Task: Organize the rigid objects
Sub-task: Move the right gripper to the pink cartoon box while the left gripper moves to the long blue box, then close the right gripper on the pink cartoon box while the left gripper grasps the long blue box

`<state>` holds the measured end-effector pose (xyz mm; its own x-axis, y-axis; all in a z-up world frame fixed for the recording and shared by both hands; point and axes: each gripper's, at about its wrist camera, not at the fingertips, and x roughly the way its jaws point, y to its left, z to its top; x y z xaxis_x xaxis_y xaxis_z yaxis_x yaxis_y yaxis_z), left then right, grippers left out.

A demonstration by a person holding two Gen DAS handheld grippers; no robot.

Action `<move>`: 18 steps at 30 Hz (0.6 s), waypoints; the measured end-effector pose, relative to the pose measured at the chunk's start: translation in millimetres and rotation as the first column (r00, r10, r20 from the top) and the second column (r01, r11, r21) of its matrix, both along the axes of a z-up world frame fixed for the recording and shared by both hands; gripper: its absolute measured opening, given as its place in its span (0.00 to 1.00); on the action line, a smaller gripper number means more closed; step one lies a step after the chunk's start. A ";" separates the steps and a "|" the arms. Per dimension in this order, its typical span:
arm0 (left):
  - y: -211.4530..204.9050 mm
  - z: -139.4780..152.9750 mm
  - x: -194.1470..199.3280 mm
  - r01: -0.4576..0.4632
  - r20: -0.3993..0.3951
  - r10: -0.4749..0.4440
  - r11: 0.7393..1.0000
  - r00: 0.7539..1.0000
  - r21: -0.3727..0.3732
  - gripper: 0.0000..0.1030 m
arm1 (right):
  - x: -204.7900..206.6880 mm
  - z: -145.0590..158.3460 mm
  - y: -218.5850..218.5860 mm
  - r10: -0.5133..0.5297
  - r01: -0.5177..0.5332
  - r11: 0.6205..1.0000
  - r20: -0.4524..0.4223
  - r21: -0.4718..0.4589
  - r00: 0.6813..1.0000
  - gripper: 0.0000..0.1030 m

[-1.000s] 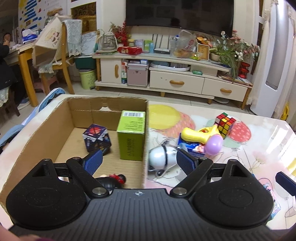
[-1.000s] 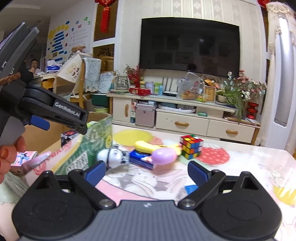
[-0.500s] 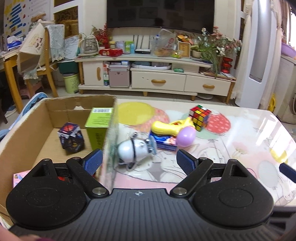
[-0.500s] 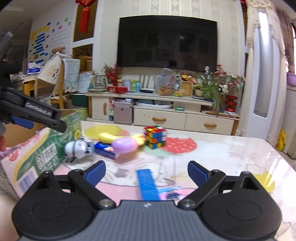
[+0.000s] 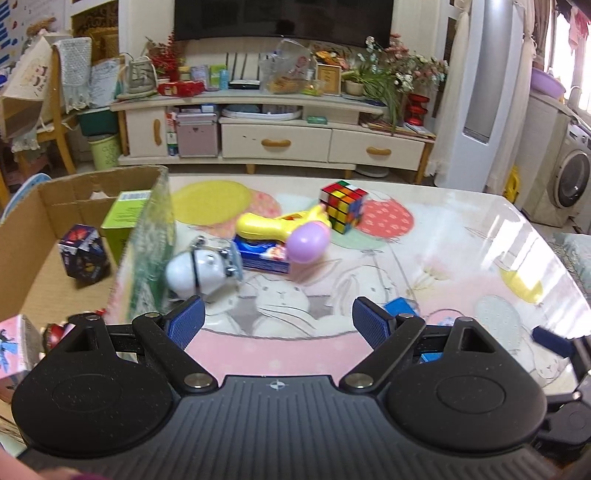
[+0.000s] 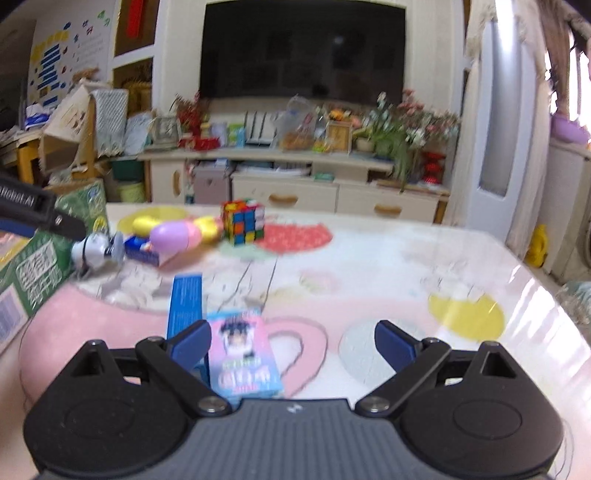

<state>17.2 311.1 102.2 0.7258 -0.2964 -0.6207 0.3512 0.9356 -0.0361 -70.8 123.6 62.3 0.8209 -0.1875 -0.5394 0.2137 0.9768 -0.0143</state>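
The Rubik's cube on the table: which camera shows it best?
The left wrist view: the Rubik's cube is sharp there, its coloured squares distinct. The right wrist view shows it too, unobstructed but blurred.

Both views are brightly lit by daylight from the right, where the window area beyond the curtains (image 5: 569,33) is blown out to white. That light throws a broad glare across the right side of the glossy table (image 5: 461,236), washing out its printed pattern. The left wrist view is mostly sharp, though the near green box wall (image 5: 147,258) is smeared with motion blur. The right wrist view is soft all over: the Rubik's cube (image 6: 243,221) and the far TV cabinet (image 6: 295,184) are hazy. Fisheye distortion bends the cabinet and the white tower unit (image 6: 502,122) toward the edges, and the corners darken.
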 end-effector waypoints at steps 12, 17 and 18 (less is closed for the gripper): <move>-16.5 -11.1 -7.2 0.064 -0.048 -0.065 0.998 0.997 -0.022 1.00 | 4.9 -21.8 11.4 0.089 -0.097 0.993 -0.110 -0.070 0.990 0.85; -22.8 -15.4 -12.7 0.083 -0.071 -0.086 0.995 0.994 -0.046 1.00 | 11.2 -23.5 3.0 0.067 -0.071 0.996 -0.077 -0.058 0.995 0.81; -22.9 -15.3 -13.5 0.086 -0.076 -0.090 0.995 0.993 -0.053 1.00 | 13.5 -23.4 1.2 0.073 -0.076 0.996 -0.071 -0.044 0.995 0.76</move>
<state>3.6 288.2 86.9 0.6456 -0.3885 -0.6575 0.4262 0.8977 -0.1119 -57.3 124.8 38.8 0.7945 -0.1539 -0.5874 0.1376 0.9878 -0.0726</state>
